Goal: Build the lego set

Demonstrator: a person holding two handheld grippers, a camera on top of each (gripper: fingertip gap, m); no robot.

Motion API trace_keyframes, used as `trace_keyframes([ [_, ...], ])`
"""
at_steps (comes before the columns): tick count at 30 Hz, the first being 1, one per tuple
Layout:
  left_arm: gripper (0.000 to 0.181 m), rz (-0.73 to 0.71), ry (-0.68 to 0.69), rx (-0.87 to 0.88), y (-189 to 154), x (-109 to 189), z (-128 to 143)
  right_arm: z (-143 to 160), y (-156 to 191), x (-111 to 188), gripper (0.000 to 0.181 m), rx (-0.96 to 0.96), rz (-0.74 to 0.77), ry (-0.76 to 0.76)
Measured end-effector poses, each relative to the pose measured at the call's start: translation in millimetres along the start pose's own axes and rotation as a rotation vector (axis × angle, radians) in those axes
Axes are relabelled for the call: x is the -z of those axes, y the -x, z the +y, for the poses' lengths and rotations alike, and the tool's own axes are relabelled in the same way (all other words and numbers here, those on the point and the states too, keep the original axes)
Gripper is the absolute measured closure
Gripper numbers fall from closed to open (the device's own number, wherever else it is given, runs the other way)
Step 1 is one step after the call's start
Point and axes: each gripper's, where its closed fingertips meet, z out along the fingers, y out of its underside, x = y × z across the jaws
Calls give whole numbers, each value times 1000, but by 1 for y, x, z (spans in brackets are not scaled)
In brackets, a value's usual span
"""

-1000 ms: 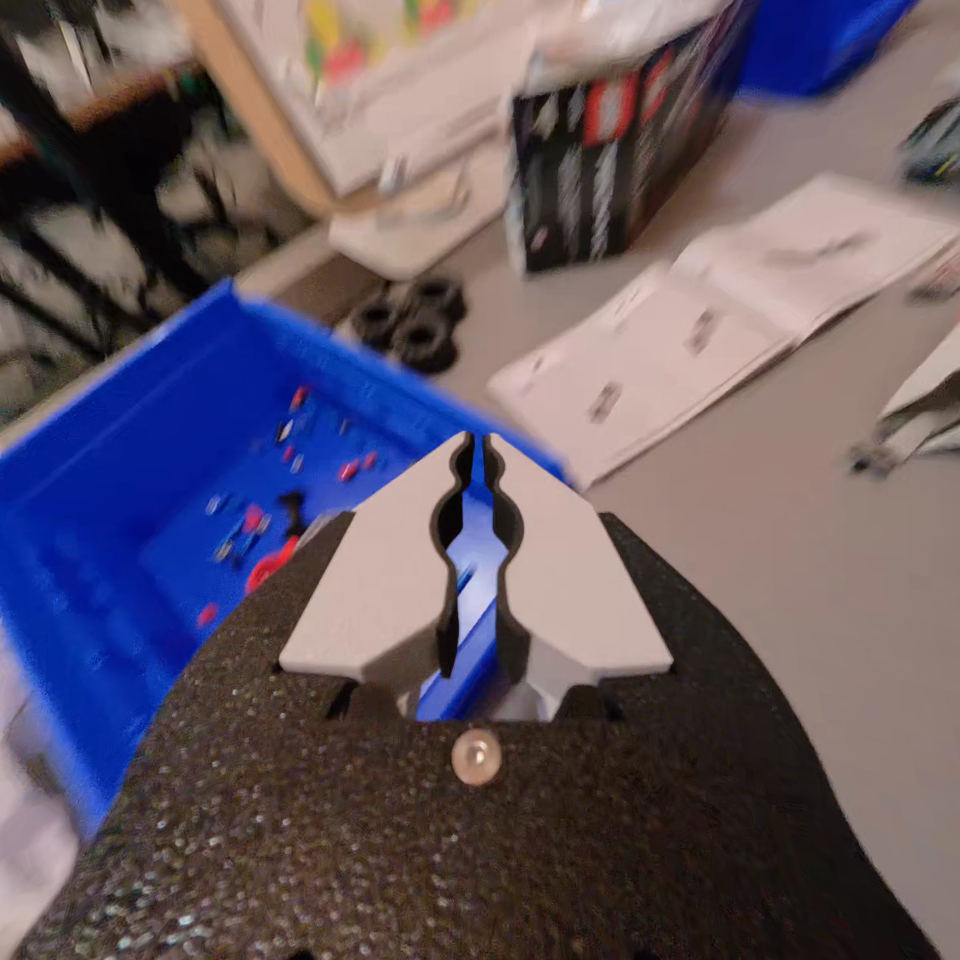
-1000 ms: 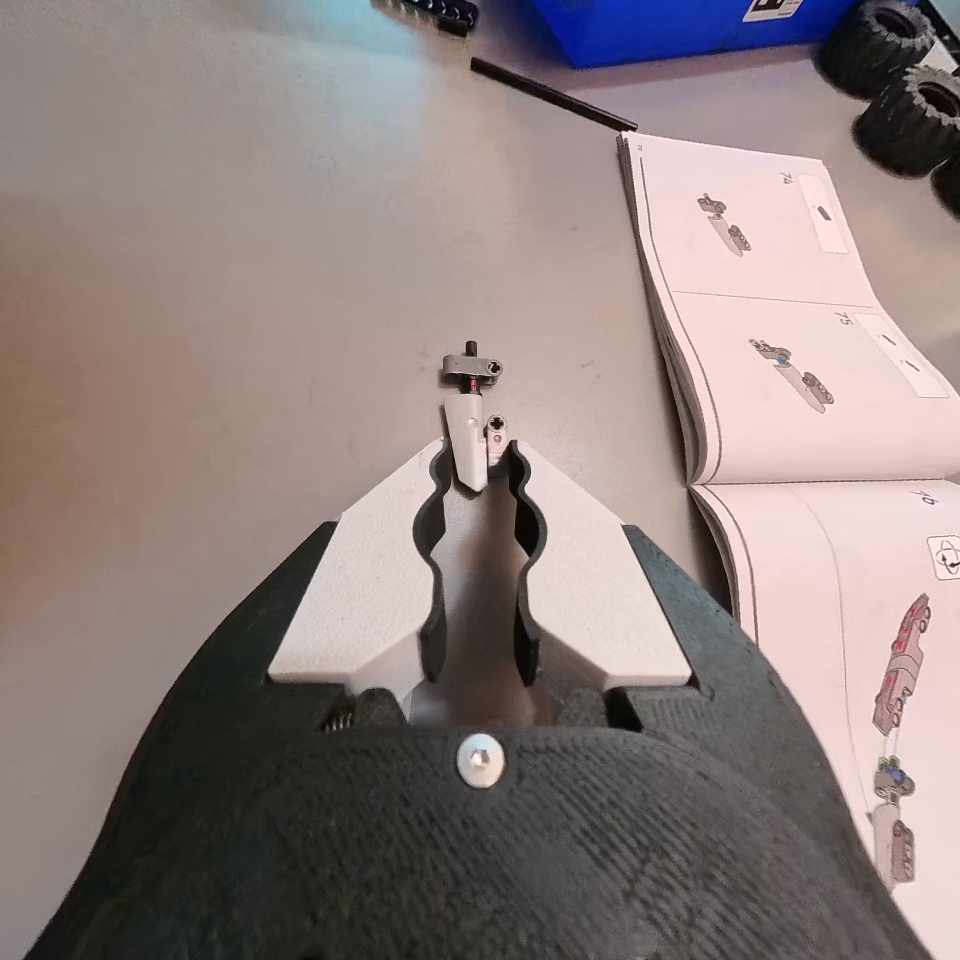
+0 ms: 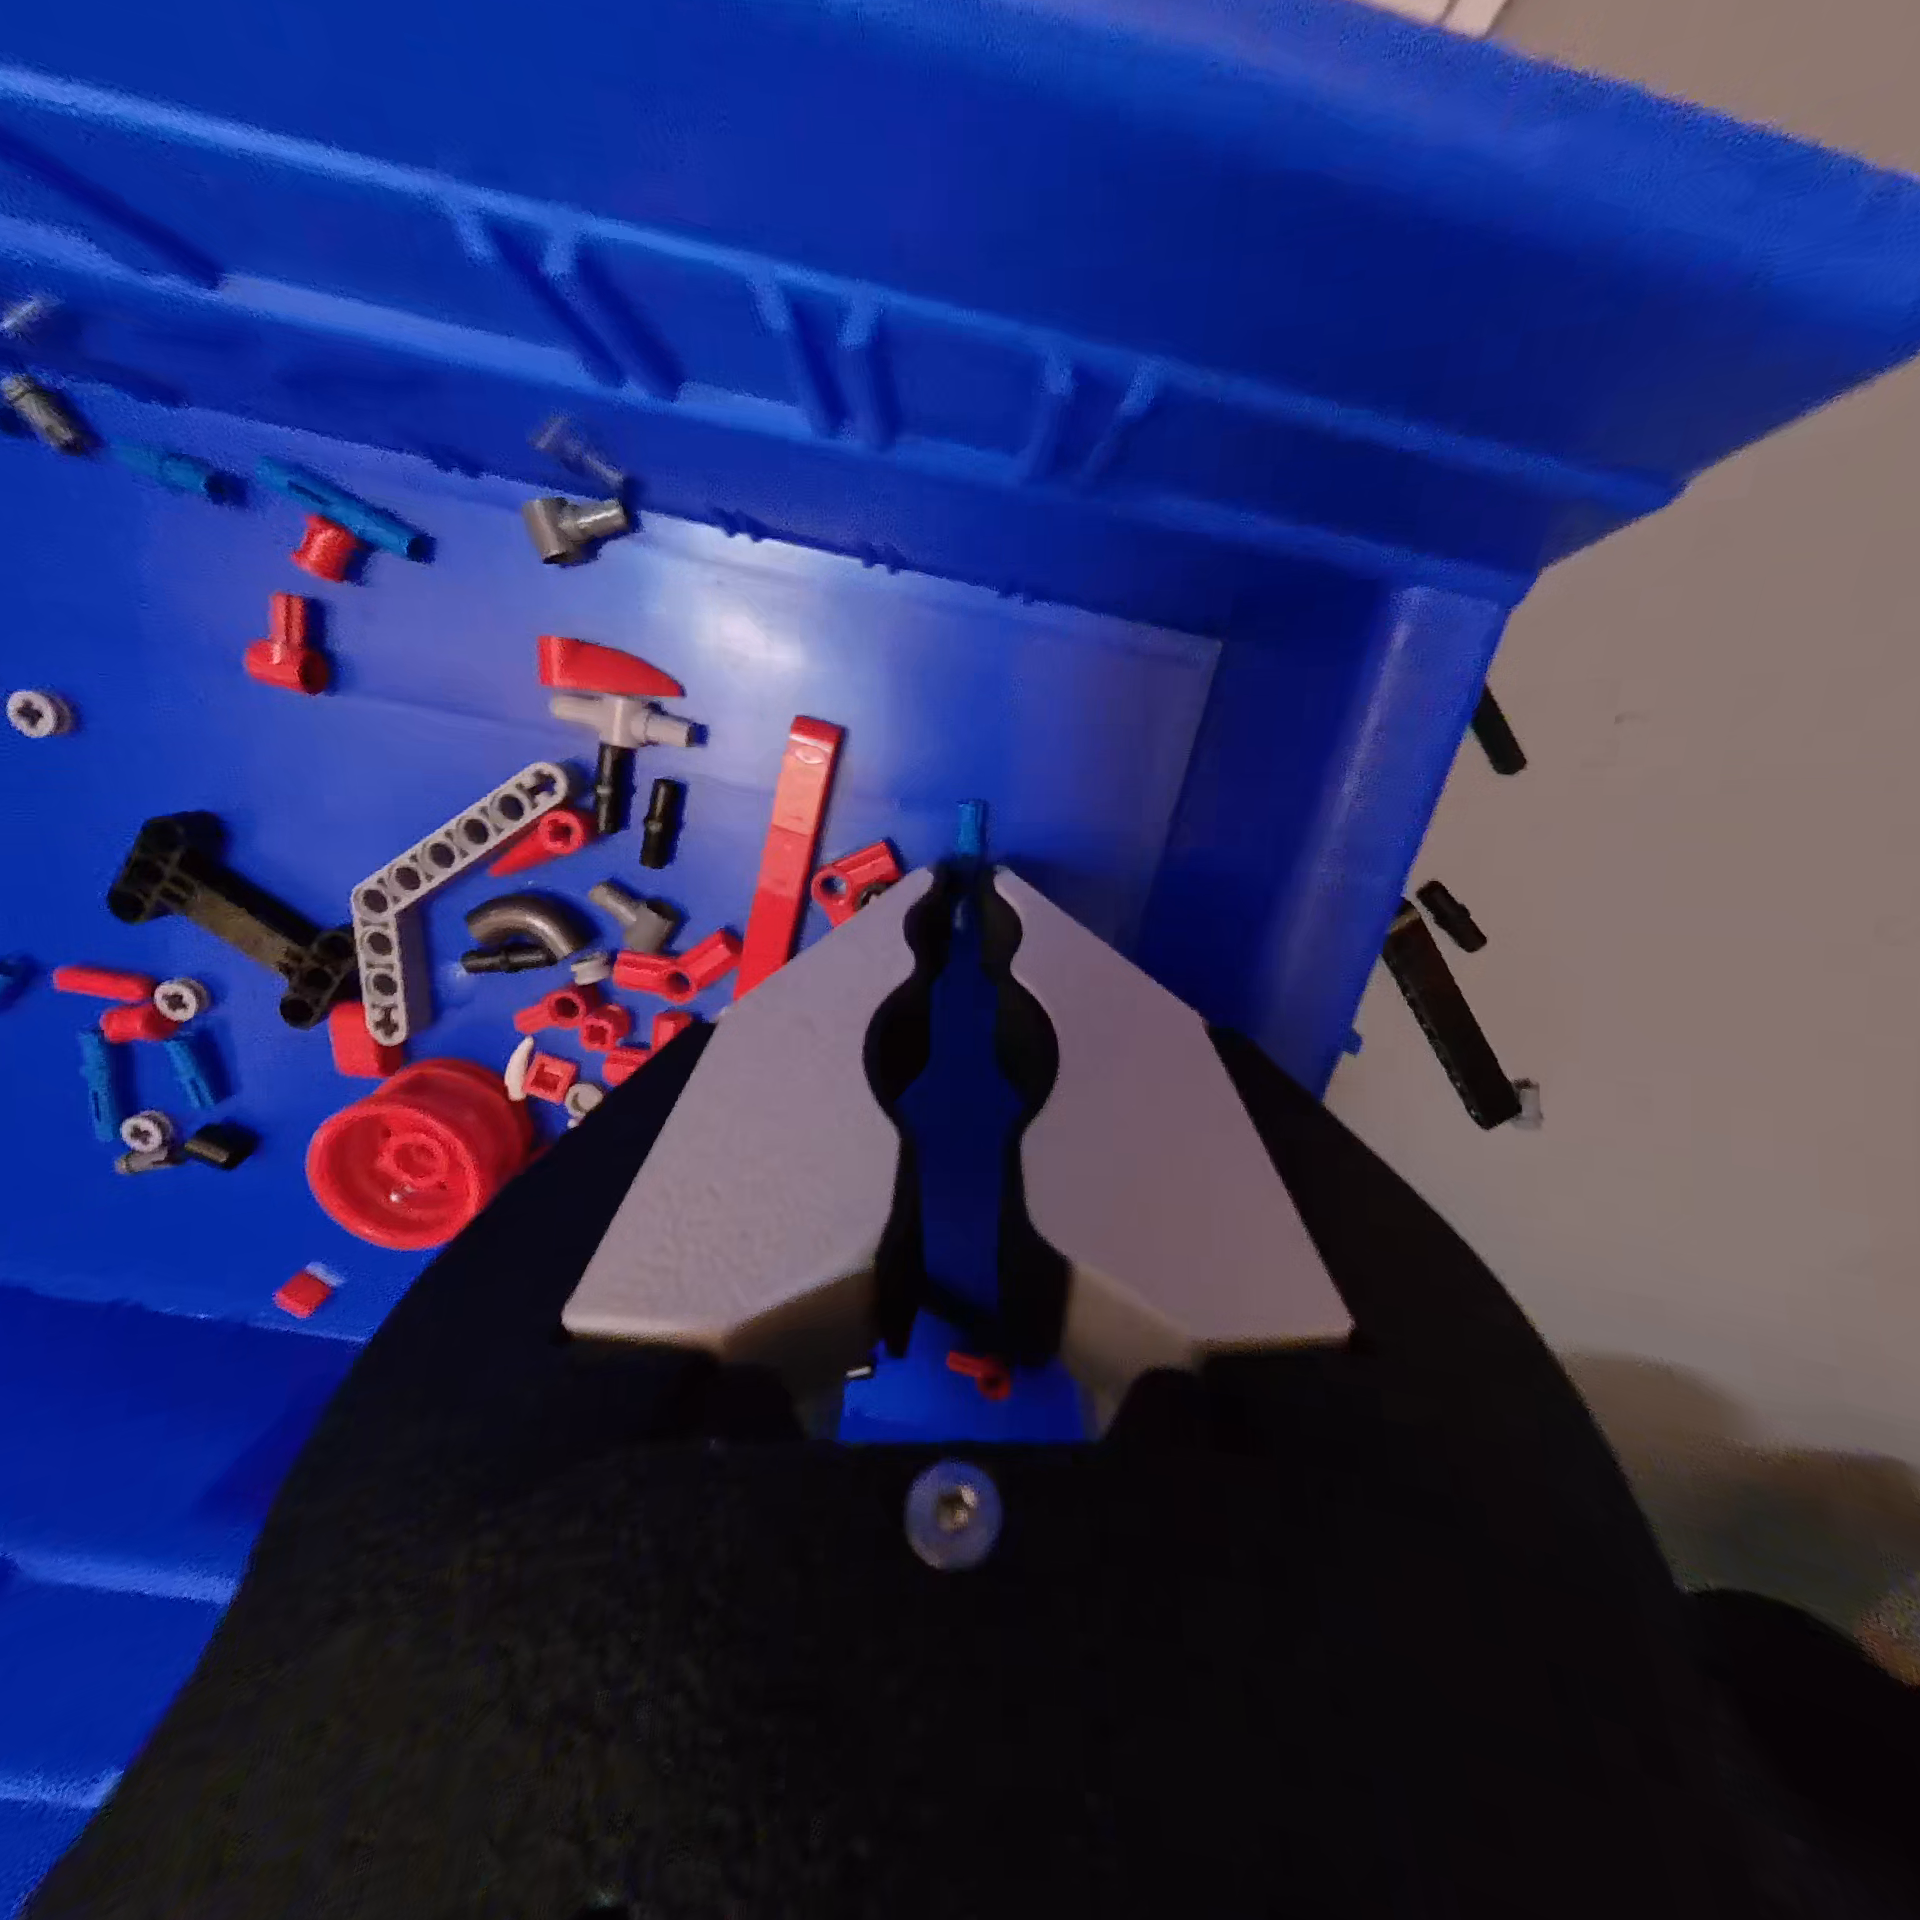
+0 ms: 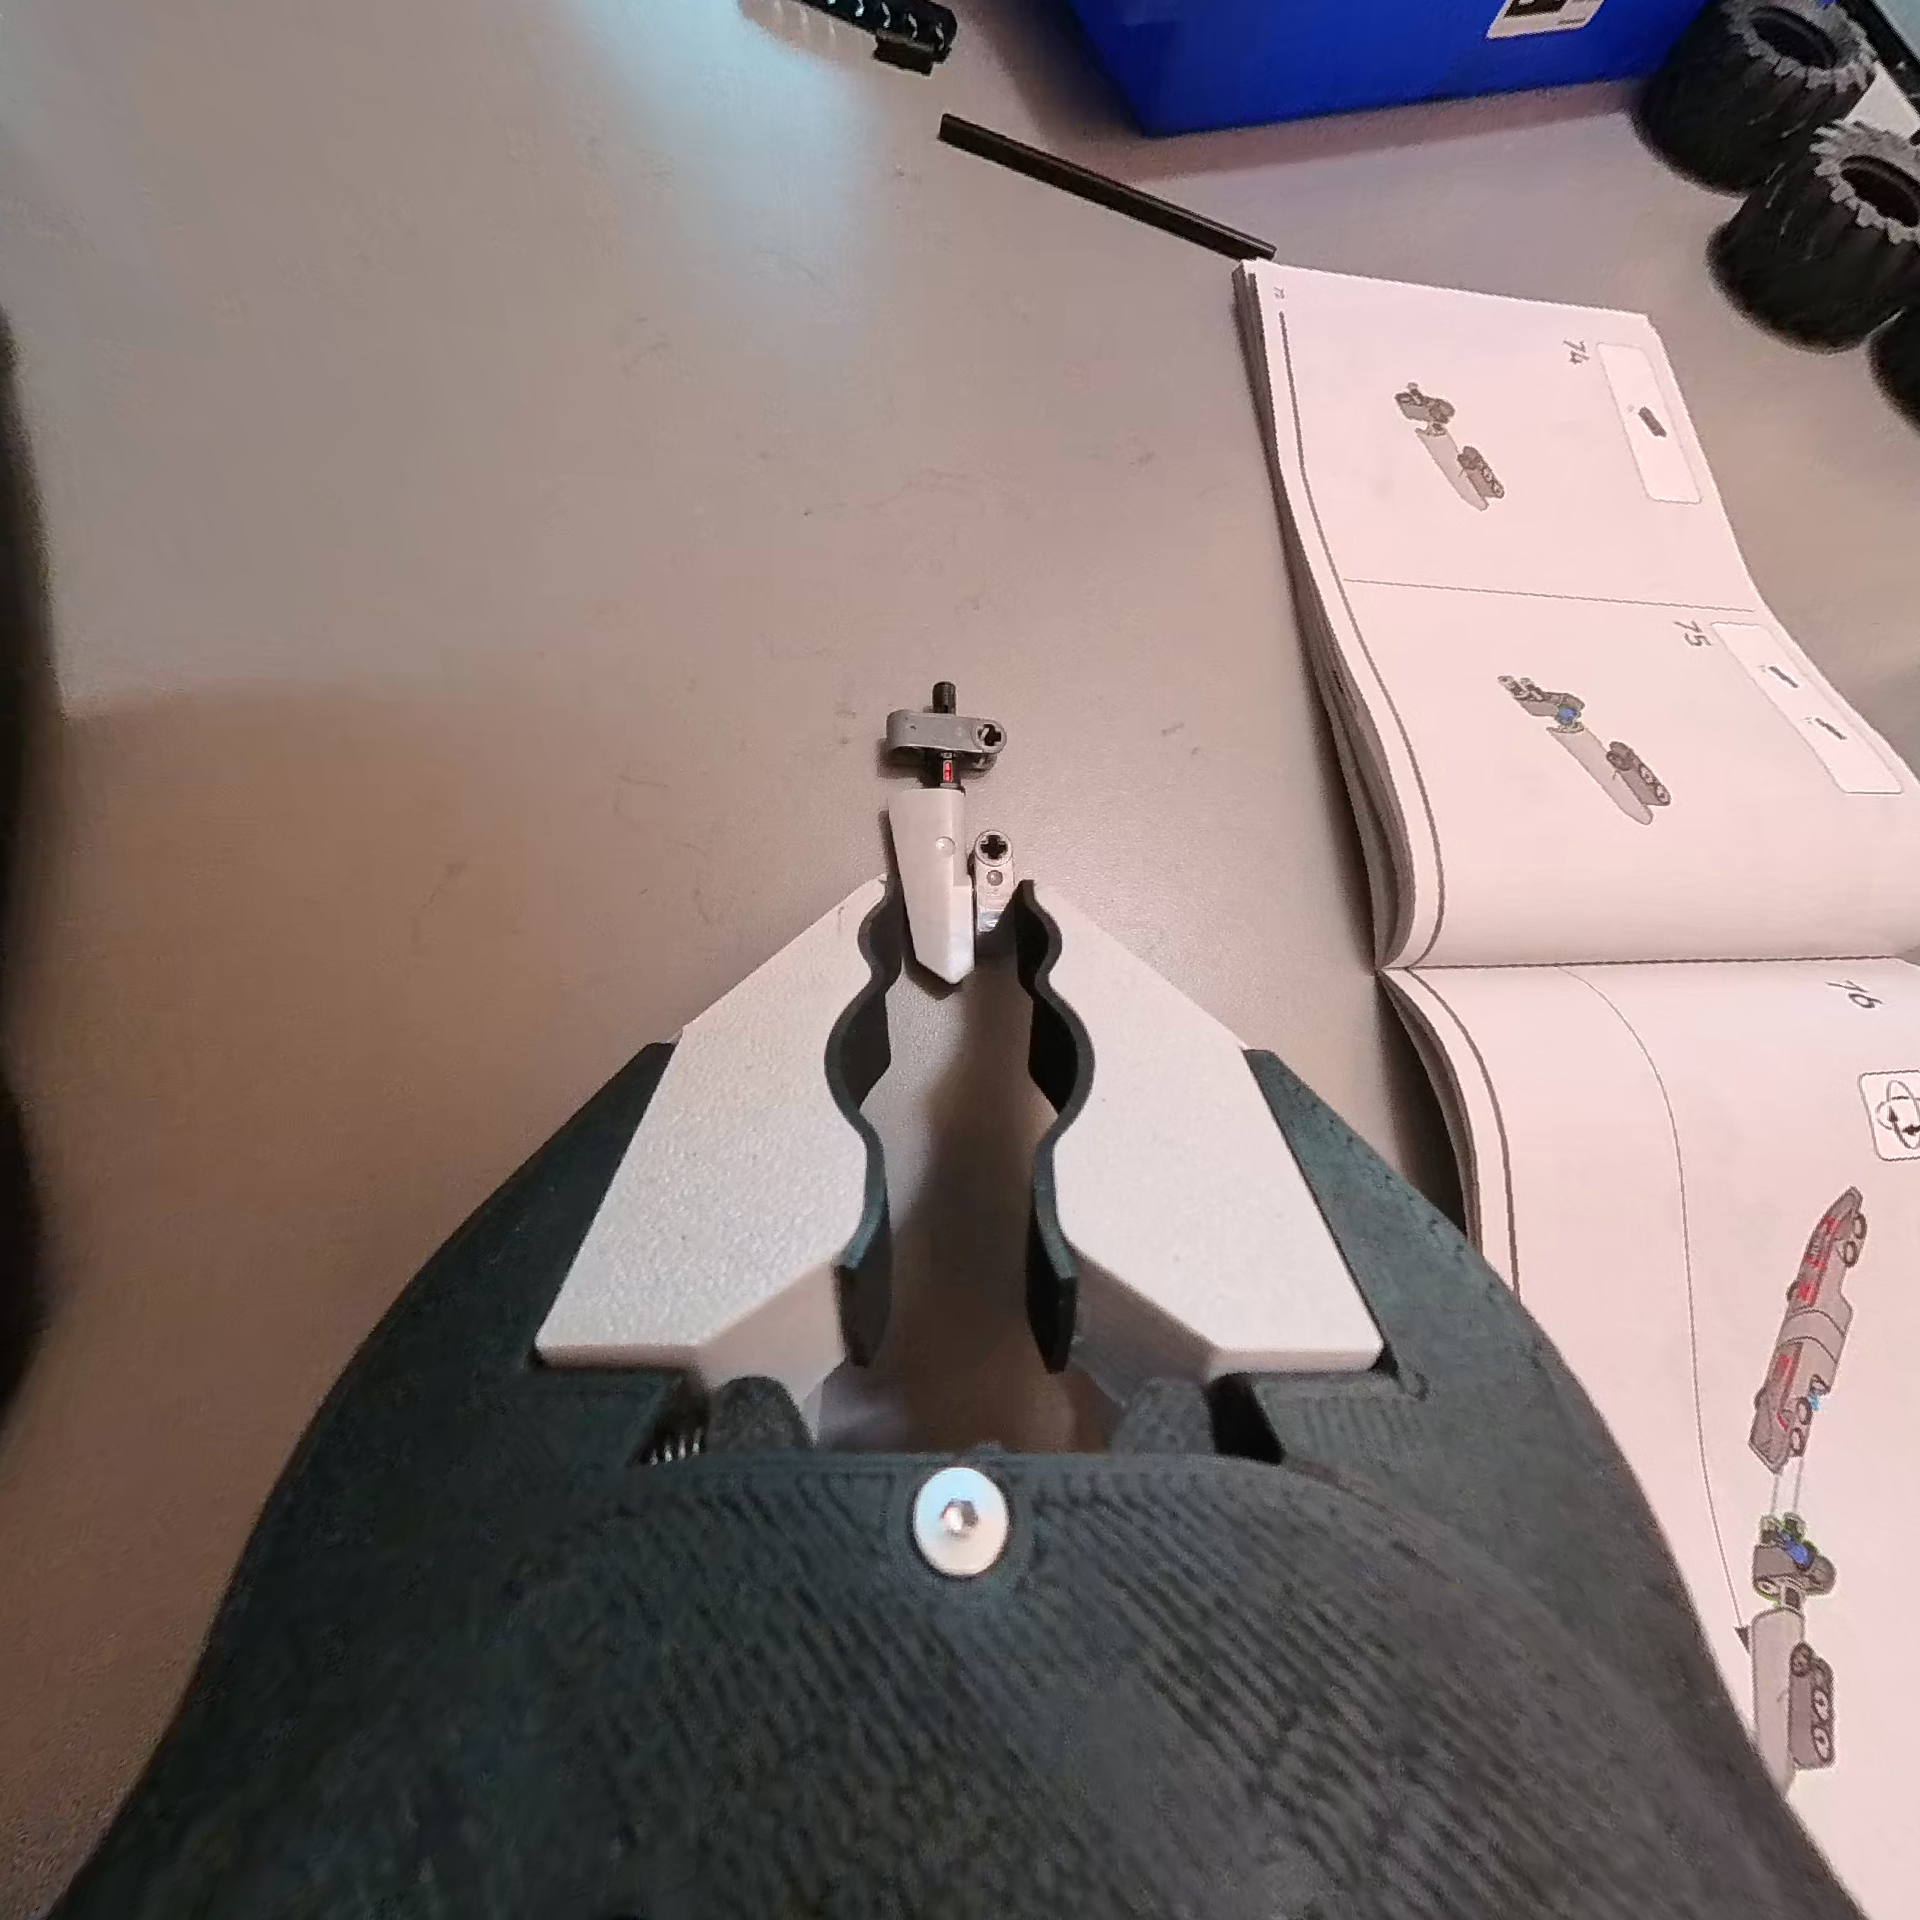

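Build judged at an early-to-middle stage: only a small grey sub-assembly (image 4: 940, 831) is put together, while many loose parts (image 3: 499, 935) are left in the blue bin (image 3: 1039, 260), a red wheel hub (image 3: 410, 1153) among them, and black tyres (image 4: 1808, 156) and a black axle rod (image 4: 1101, 187) lie unused on the grey table (image 4: 416, 468). The instruction booklet (image 4: 1558, 675) is open just right of the right gripper. The left gripper (image 3: 966, 883) is lowered into the bin near its right wall, jaws nearly closed, and a thin blue pin (image 3: 971, 831) is seen at the very tips; it appears pinched, though a firm hold cannot be confirmed. The other loose parts lie to the left of the fingers. The right gripper (image 4: 951, 914) is held partly open, with a clear gap; the tapered end of the sub-assembly reaches between the tips, nearer the left finger, the rest extending beyond them. Contact with either finger cannot be told; it seems to rest on the table. Fitting the pin is judged to be the step in hand.
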Motion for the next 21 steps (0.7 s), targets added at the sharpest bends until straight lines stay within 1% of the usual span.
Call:
trace_keyframes([
  [1, 180, -2, -14, 23, 1, 0, 0, 0, 0, 0, 162, 3, 2, 0],
  [3, 179, -14, -40, 54, 1, 4, 1, 0, 0, 0, 161, 6, 6, -1],
  [5, 179, -58, -83, 74, 3, 13, -2, 0, 0, 0, 162, 7, 6, -1],
  [8, 179, -122, -205, 119, 4, 32, -17, 0, 0, 0, 162, 0, 0, 0],
  [11, 179, -184, -316, 125, -1, 53, -30, 0, 0, 0, 161, -10, -7, 1],
  [16, 179, -228, -482, 105, -21, 77, -47, 0, 0, 0, 161, -15, -11, 1],
  [18, 180, -255, -479, 123, -19, 77, -42, 0, 0, 0, 161, -12, -10, 1],
  [21, 180, -307, -407, 150, -10, 72, -26, 0, 0, 0, 161, -12, -9, 1],
])
